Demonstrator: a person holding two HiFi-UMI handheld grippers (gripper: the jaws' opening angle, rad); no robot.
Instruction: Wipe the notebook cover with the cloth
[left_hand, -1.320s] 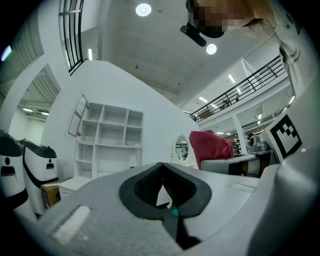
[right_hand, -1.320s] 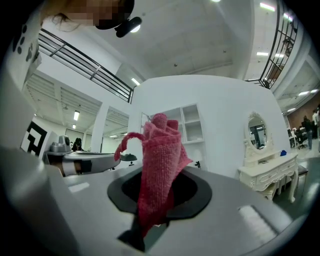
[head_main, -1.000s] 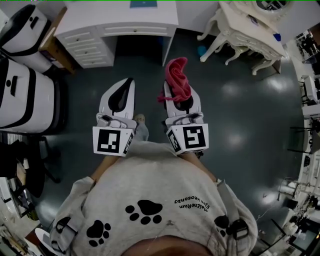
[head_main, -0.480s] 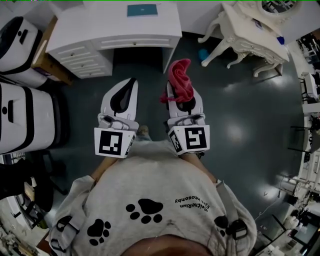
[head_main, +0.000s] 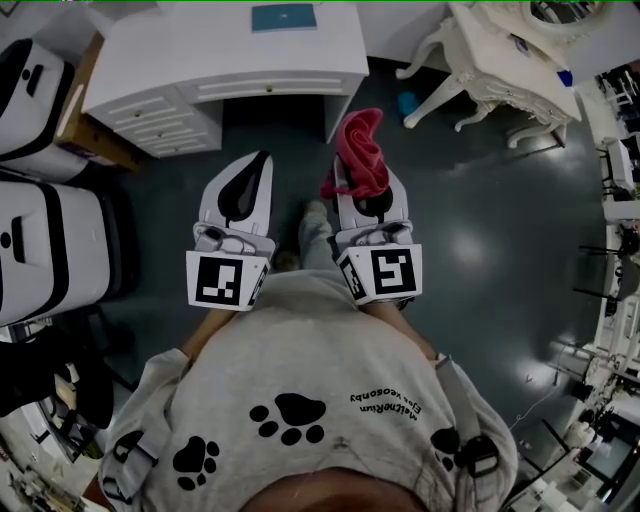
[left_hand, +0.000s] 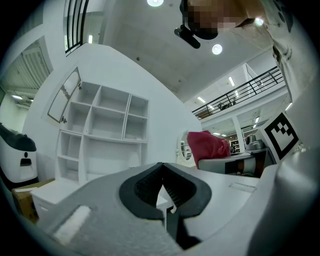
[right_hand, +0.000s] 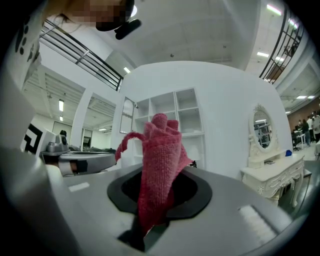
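Note:
A red cloth (head_main: 362, 152) stands bunched up out of my right gripper (head_main: 362, 172), whose jaws are shut on it; the right gripper view shows the cloth (right_hand: 159, 165) pinched between the black pads. My left gripper (head_main: 258, 162) is beside it, shut with nothing between its jaws, and its own view shows the left gripper (left_hand: 162, 181) closed and the cloth (left_hand: 208, 147) off to the right. A blue notebook (head_main: 284, 17) lies on the white desk (head_main: 230, 62) ahead, well beyond both grippers. Both grippers hang over the dark floor in front of the person's body.
A white ornate vanity table (head_main: 505, 65) stands at the upper right. Black-and-white cases (head_main: 50, 240) sit along the left, with a brown box (head_main: 85, 130) beside the desk. White shelves (left_hand: 100, 135) rise behind the desk. Equipment lines the right edge.
The view has shifted towards the desk, which now sits lower and nearer in the head view. A leg and foot now show between the grippers. Both grippers keep their hold and spacing.

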